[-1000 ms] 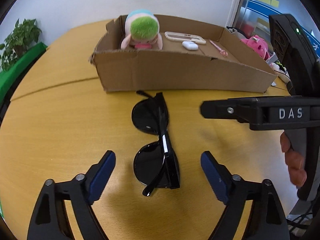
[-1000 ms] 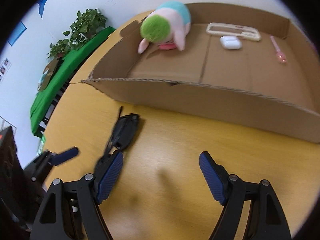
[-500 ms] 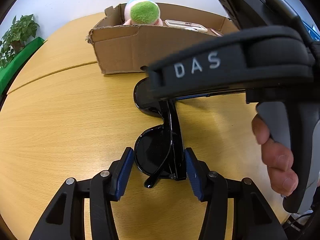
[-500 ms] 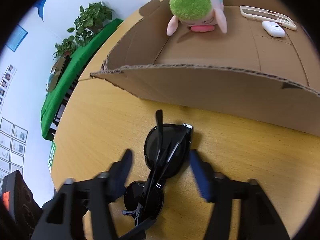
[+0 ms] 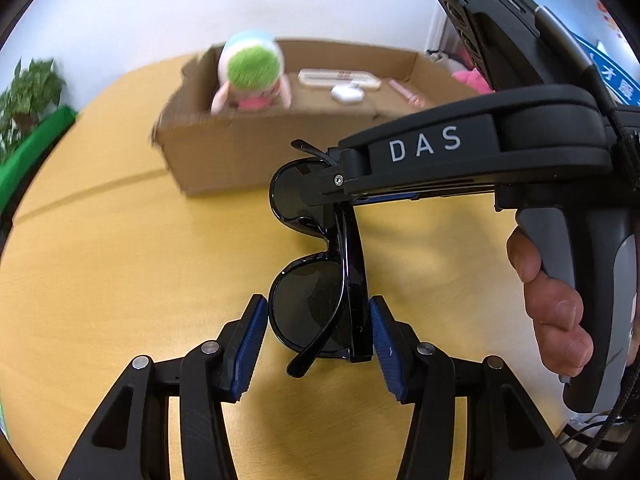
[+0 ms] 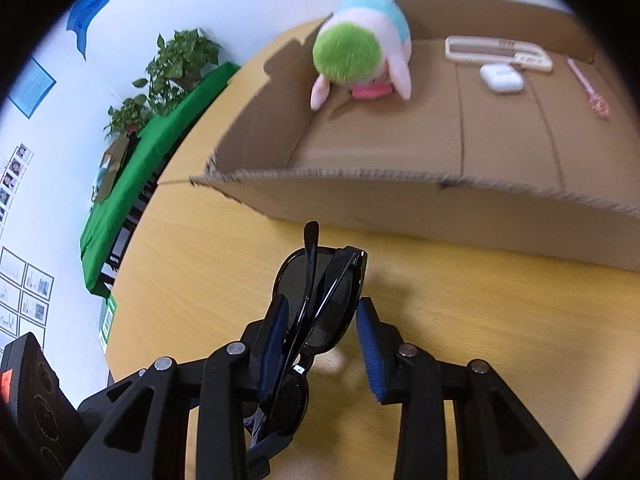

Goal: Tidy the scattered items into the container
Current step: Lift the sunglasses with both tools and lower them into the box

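Black folded sunglasses (image 5: 320, 304) are held between both grippers above the wooden table. My left gripper (image 5: 318, 332) is shut on the near lens end. My right gripper (image 6: 320, 336) is shut on the other lens (image 6: 320, 300); in the left wrist view it (image 5: 336, 184) reaches in from the right. The open cardboard box (image 5: 240, 152) stands just beyond the sunglasses, also in the right wrist view (image 6: 440, 208). It holds a plush toy (image 6: 360, 56), a white earbud case (image 6: 500, 78), a cream flat device (image 6: 496, 50) and a pink stick (image 6: 588, 88).
The round wooden table (image 5: 120, 280) spreads to the left and in front of the box. A green-covered bench (image 6: 160, 152) with potted plants (image 6: 176, 64) stands past the table's left edge. A pink object (image 5: 472, 78) lies behind the box at right.
Both grippers closed on the sunglasses, the right one having swung in over the far lens. The sunglasses have come up off the table and the view has risen toward the box.
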